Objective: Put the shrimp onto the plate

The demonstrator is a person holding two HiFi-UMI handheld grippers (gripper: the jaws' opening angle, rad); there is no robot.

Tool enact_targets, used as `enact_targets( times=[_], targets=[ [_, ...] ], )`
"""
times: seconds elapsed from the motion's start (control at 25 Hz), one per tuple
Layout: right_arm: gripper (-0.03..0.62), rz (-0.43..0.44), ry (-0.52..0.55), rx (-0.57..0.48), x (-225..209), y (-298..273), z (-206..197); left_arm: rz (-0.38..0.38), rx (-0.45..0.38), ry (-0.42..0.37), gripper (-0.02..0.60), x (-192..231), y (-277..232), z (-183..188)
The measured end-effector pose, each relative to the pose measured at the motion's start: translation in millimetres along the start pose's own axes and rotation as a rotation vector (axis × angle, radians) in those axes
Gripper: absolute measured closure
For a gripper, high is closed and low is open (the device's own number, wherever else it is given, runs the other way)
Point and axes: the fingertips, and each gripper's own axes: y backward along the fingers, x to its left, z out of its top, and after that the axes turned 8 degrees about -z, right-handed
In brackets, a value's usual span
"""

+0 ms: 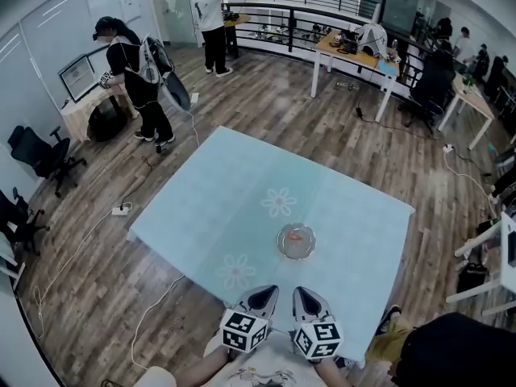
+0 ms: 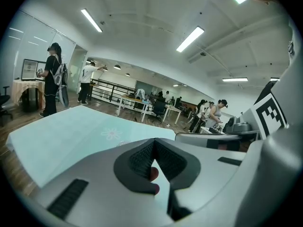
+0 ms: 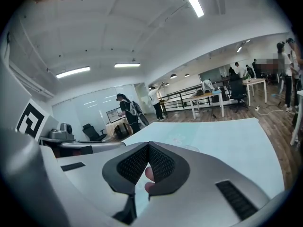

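Head view: orange shrimp point(image 1: 297, 234) lies inside the clear glass plate point(image 1: 282, 249), near its middle. Plate sits on the pale blue tablecloth point(image 1: 355, 216), right of centre, between two printed flowers point(image 1: 278, 202), the nearer one toward my left. Both tongs are well back from the plate at the near edge of the table, side by side and close to my body, marker cubes toward me, tips pointing at the plate. Left gripper point(image 1: 264, 298): in the left gripper view point(image 2: 154, 142) the ribbed pads meet at the tips, jaws closed together, nothing held. Right gripper point(image 1: 308, 300): the right gripper view point(image 3: 148, 145) shows the same, pads together at the tips, nothing between them. Neither touches plate or shrimp. Beyond the table, wood floor point(image 1: 266, 95); a white power strip point(image 1: 121, 210) with its cable lies off the table's left corner. A person in black with a backpack point(image 1: 133, 75) stands by a desk with a monitor point(image 1: 78, 76); another in a white shirt point(image 1: 213, 18) stands further back.
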Motion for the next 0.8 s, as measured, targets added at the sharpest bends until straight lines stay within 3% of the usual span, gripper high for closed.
enact_targets(
  times=[0.8],
  targets=[
    [0.571, -0.024, -0.025, 0.027, -6.6, -18.4, -5.3, -0.005, 0.044, 0.011, 0.574, 16.8, -2.8, -8.1]
  ],
)
